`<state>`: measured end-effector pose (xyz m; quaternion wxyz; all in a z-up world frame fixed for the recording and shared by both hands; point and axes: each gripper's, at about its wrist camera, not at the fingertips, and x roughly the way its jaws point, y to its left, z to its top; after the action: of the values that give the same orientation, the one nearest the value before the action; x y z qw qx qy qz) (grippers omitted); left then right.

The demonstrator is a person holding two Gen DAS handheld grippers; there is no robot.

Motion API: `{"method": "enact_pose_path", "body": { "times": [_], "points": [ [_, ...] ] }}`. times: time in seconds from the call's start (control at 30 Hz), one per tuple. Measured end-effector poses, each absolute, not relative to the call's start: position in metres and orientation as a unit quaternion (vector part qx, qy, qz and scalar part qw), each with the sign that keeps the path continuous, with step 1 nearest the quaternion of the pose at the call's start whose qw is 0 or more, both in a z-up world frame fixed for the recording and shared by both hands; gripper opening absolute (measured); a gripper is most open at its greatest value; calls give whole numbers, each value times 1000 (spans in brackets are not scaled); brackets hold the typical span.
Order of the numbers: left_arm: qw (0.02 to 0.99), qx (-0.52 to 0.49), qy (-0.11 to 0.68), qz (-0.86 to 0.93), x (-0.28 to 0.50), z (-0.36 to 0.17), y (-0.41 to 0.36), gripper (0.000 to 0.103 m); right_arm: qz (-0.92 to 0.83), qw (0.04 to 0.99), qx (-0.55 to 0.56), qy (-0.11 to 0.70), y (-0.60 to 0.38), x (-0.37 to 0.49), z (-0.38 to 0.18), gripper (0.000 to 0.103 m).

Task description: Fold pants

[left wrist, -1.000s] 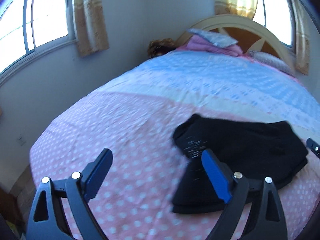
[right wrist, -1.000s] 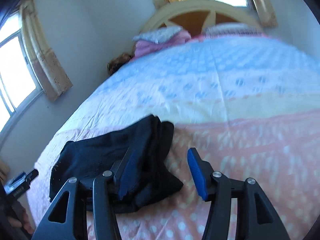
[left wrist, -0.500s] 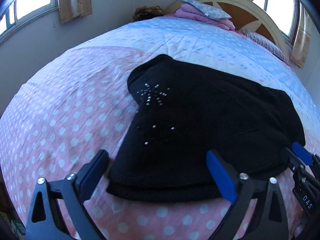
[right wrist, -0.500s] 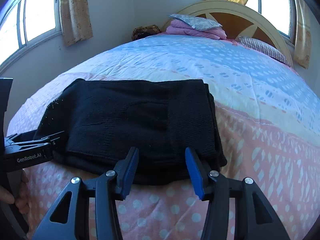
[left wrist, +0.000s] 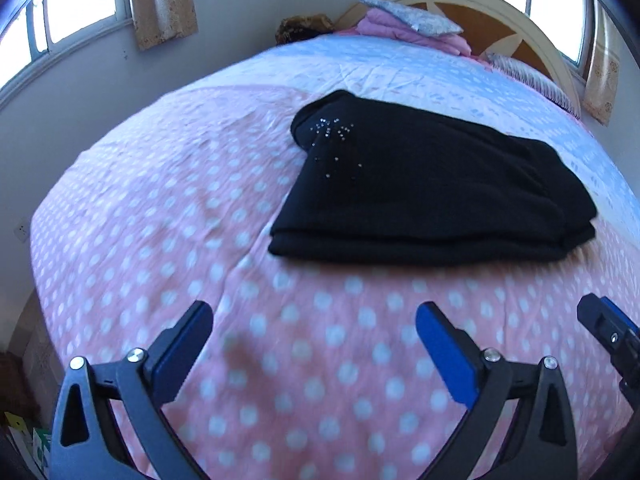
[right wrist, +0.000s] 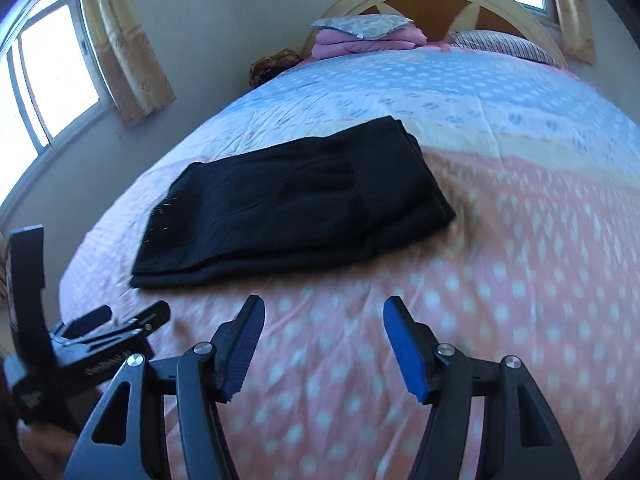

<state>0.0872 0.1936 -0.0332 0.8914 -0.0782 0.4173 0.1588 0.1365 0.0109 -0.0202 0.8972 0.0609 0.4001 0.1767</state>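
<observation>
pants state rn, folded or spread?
Folded: the black pants lie as a compact stacked rectangle on the bedspread, layered edges visible, neither gripper touching.

1 folded pants (left wrist: 432,184), 2 grippers, 1 bed (left wrist: 160,208), 2 pillows at 12 o'clock, 2 windows, 1 pink blanket stack (right wrist: 360,44).

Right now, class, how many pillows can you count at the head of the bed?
2: a grey patterned pillow atop the folded pink bedding, and a striped pillow right of it. Others may be hidden.
</observation>
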Motion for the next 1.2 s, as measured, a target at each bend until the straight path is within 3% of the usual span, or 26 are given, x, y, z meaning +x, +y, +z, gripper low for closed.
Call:
{"method": "enact_pose_path", "body": {
  "times": [0.43,0.9,1.2],
  "points": [
    [925,-52,353,131,-10,14,161,103,144,924,123,334,-24,37,28,68],
    [935,-37,328,132,-27,34,149,103,127,954,107,251,-25,-13,69,70],
    [937,-27,321,135,-25,35,146,103,129,949,116,264,-28,-8,60,70]
  ]
}}
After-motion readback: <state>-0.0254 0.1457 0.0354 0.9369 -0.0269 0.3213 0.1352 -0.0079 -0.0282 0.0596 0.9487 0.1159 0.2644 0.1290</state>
